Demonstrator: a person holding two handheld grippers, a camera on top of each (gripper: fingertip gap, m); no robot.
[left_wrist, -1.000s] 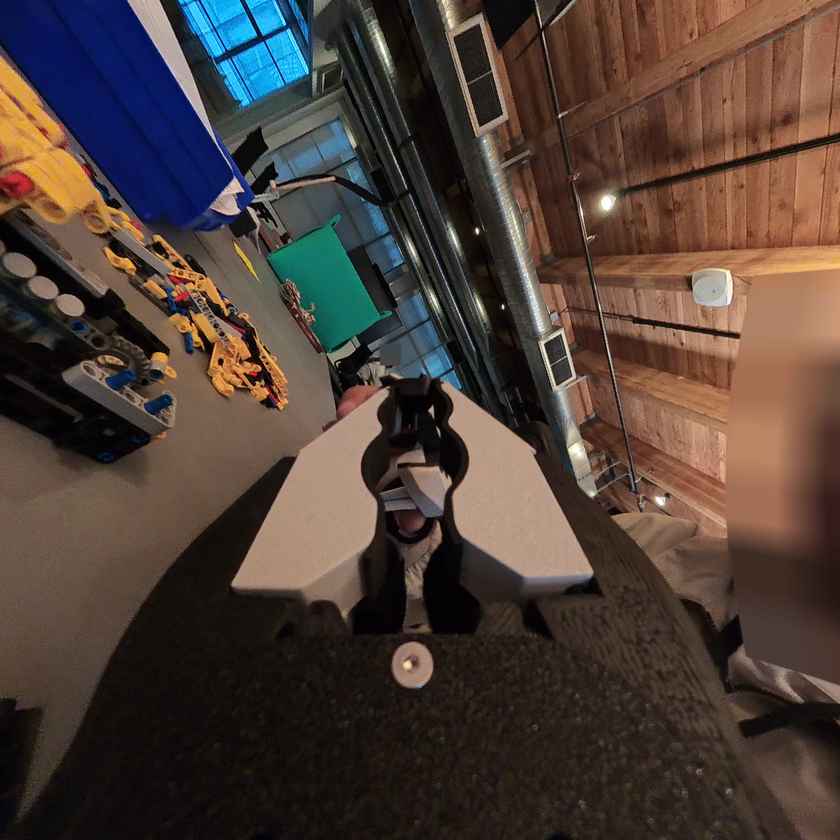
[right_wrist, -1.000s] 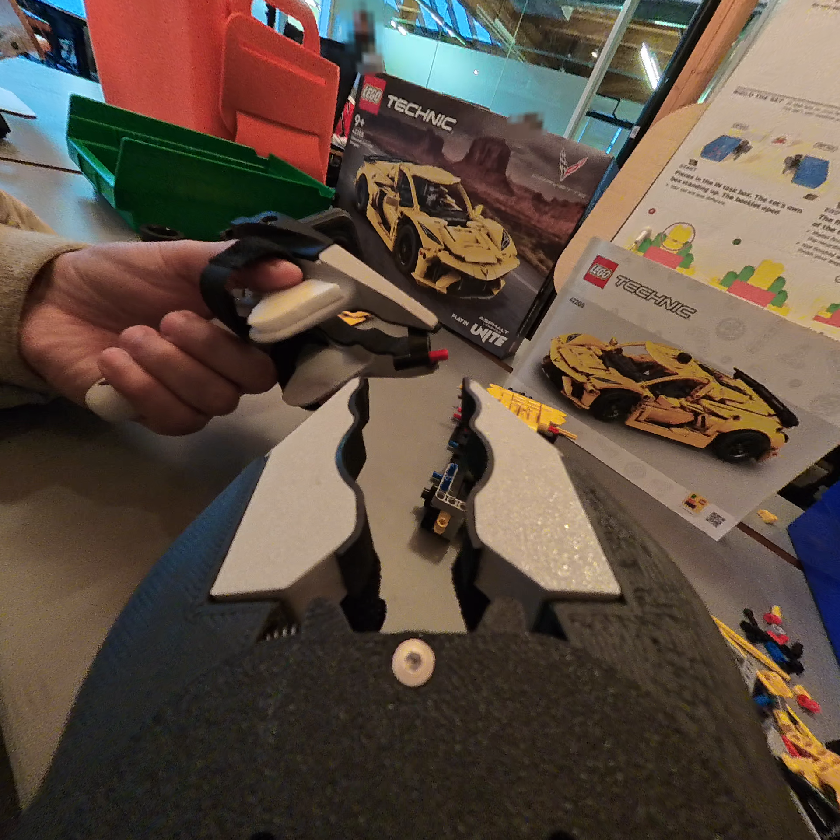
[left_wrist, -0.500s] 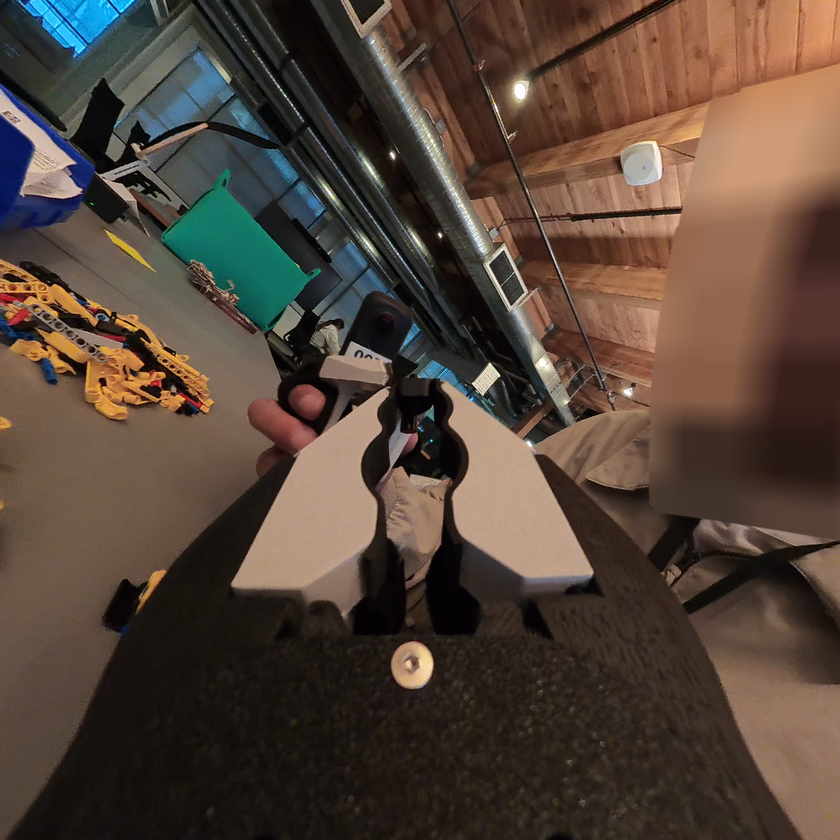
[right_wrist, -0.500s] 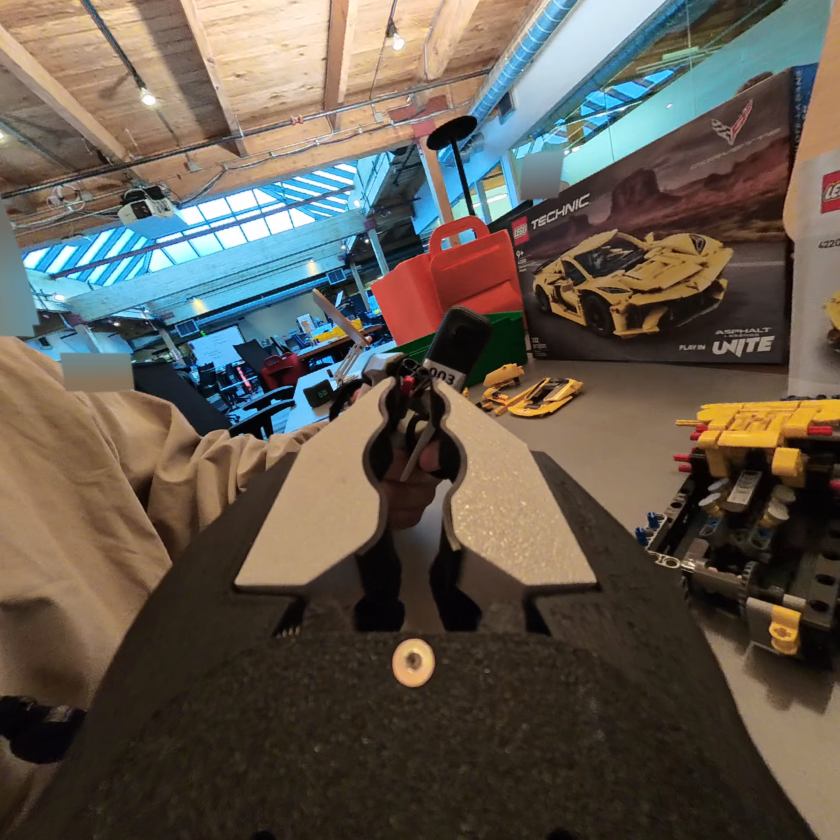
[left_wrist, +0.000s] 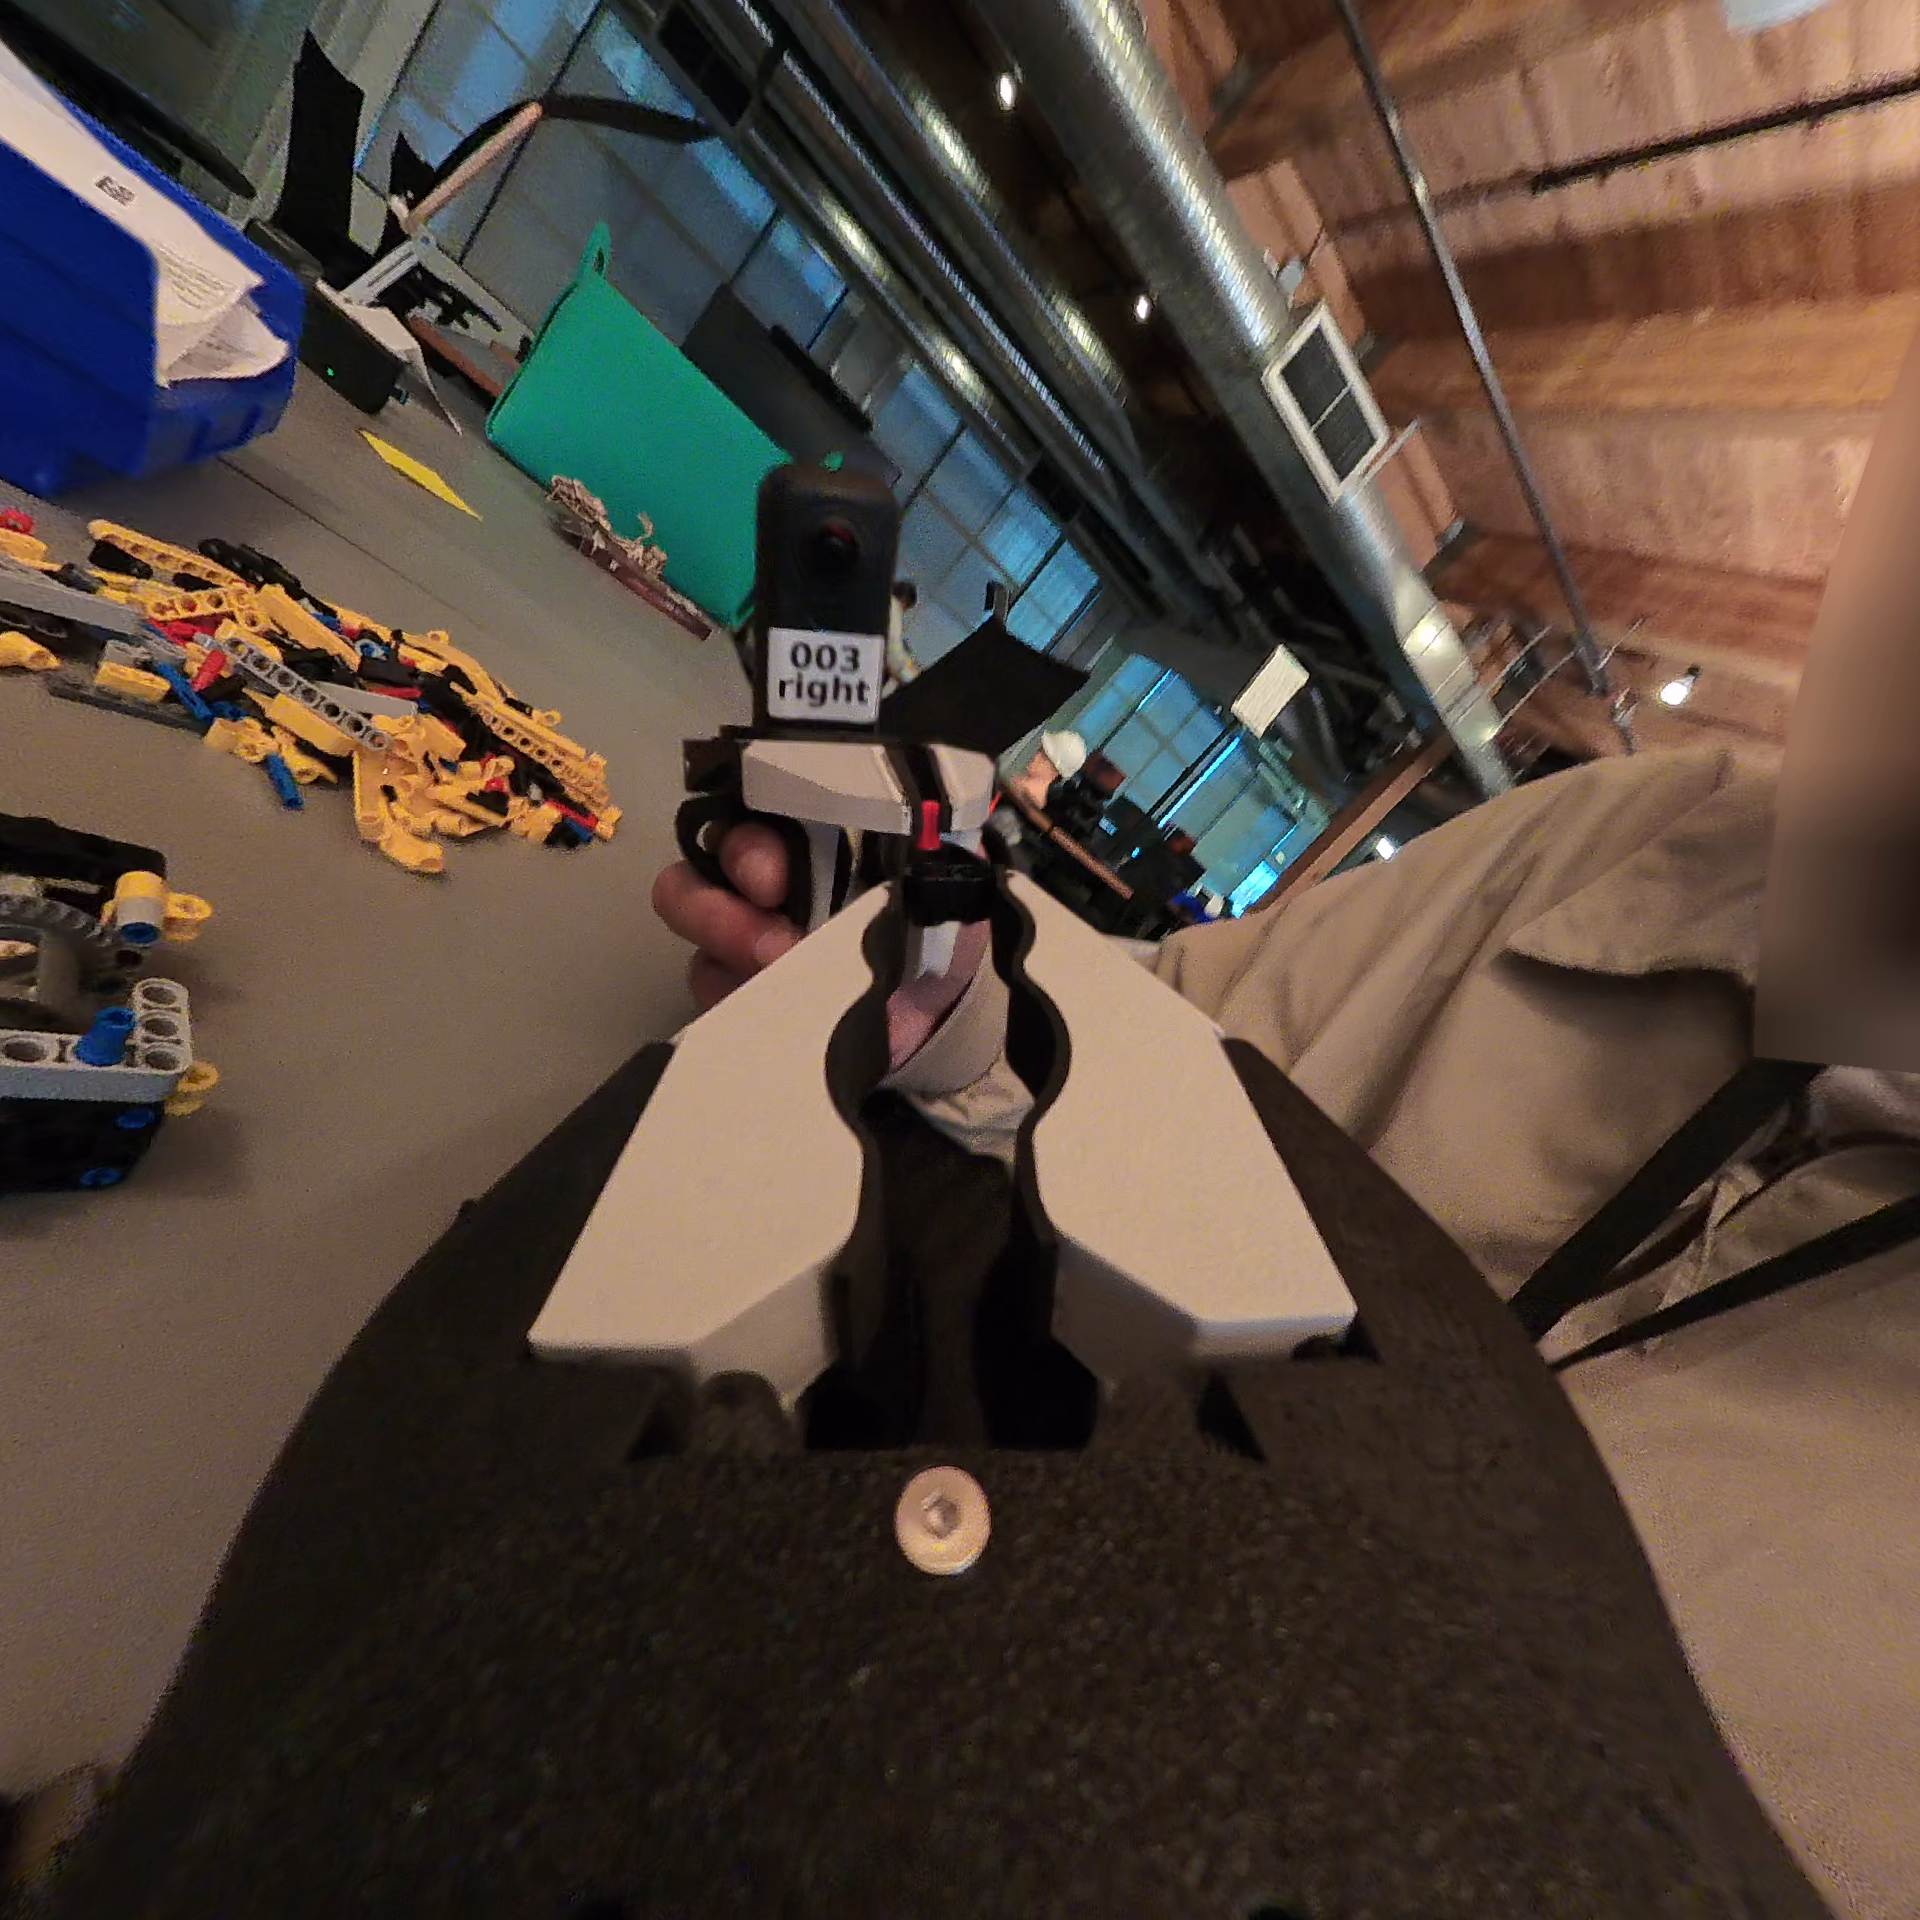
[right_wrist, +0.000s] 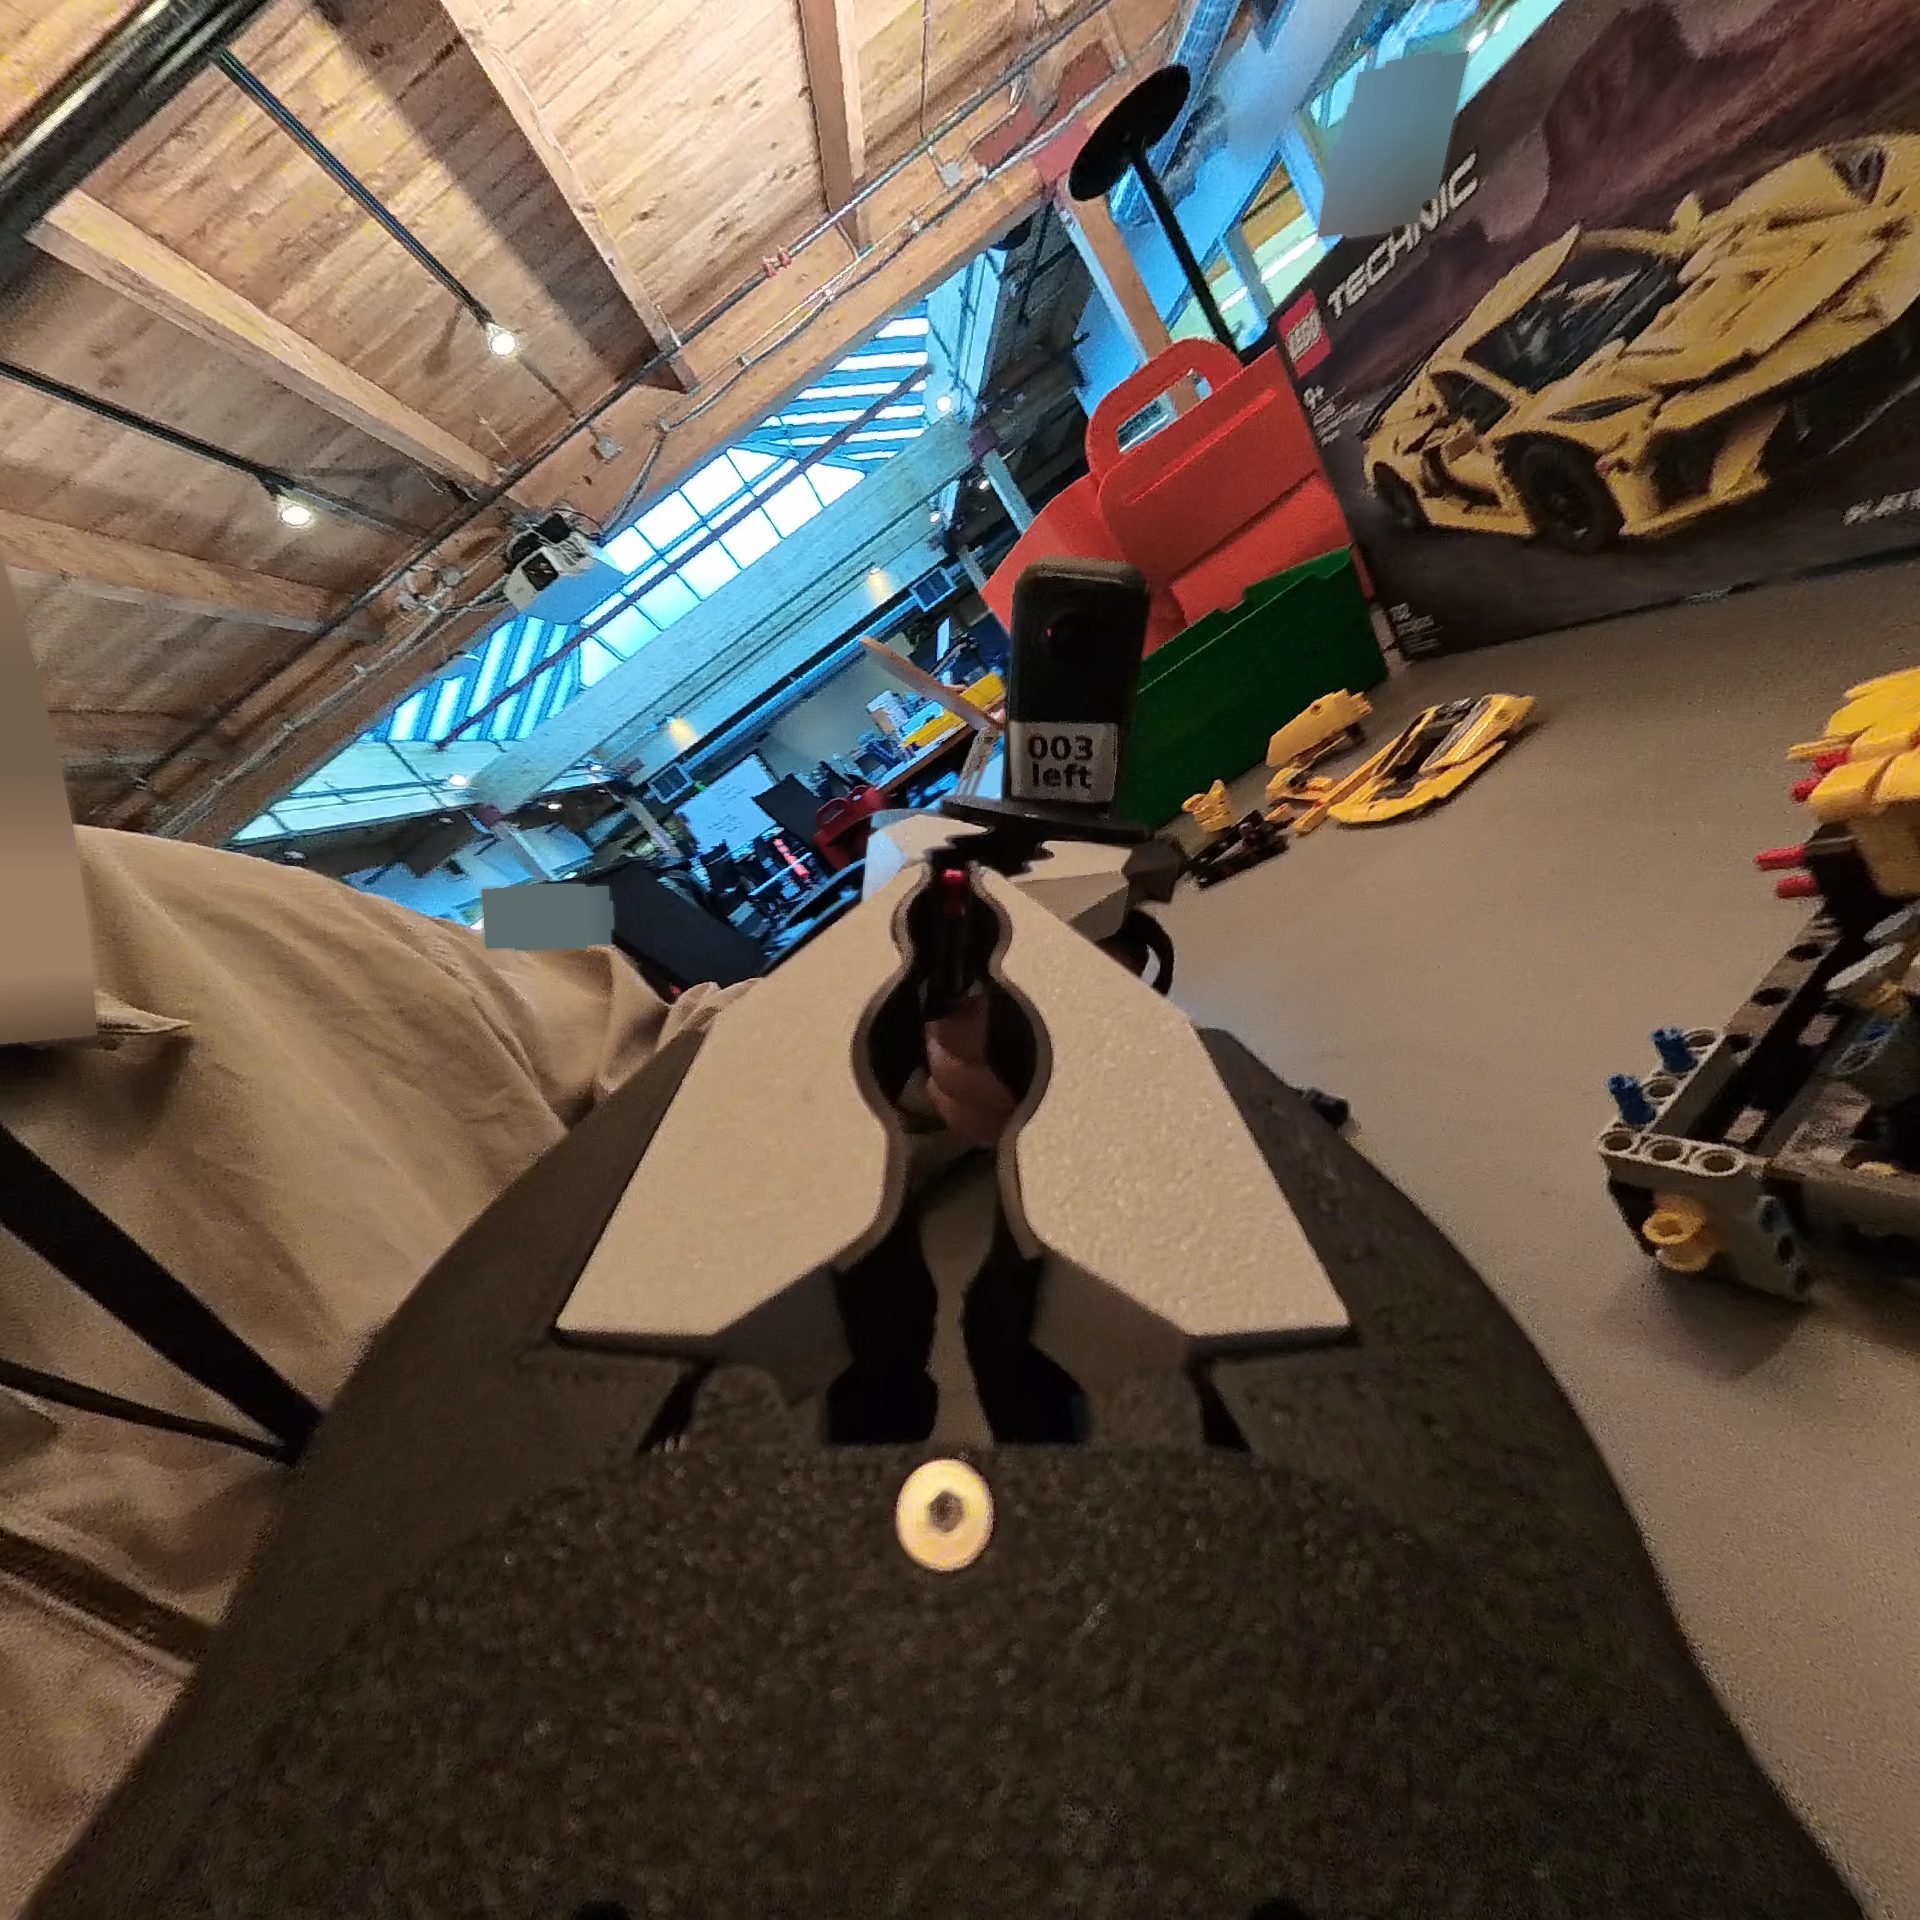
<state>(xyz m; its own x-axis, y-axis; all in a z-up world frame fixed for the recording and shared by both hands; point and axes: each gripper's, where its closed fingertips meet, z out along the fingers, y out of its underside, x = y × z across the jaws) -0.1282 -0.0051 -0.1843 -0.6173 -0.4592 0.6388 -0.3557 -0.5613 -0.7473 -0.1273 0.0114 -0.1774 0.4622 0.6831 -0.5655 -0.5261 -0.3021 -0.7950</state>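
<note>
My left gripper (left_wrist: 940, 896) is shut on a small black piece (left_wrist: 940, 891) with a red pin (left_wrist: 928, 821) sticking out of its far end. My right gripper (right_wrist: 951, 883) faces it tip to tip above the grey table (left_wrist: 364, 1195), and its jaws are closed on the red pin (right_wrist: 951, 885). The black piece (right_wrist: 951, 966) shows through the gap behind my right fingertips. Each view shows the other gripper head-on, held by a hand: the right one (left_wrist: 920, 805) and the left one (right_wrist: 982, 873).
A heap of loose yellow, black and red parts (left_wrist: 364, 727) and a partly built model (left_wrist: 83, 1049) lie left, also seen in the right wrist view (right_wrist: 1766, 1143). Yellow body panels (right_wrist: 1403, 748), a red box (right_wrist: 1205, 499), a green bin (right_wrist: 1247, 665) and the set's carton (right_wrist: 1610, 416) stand behind. A person's beige shirt (left_wrist: 1507, 1039) is close. Both grippers' tips are close together, under 4 cm apart.
Both grippers swung up from the table to face each other. My right gripper went from open to closed on the red pin of the piece my left gripper holds.
</note>
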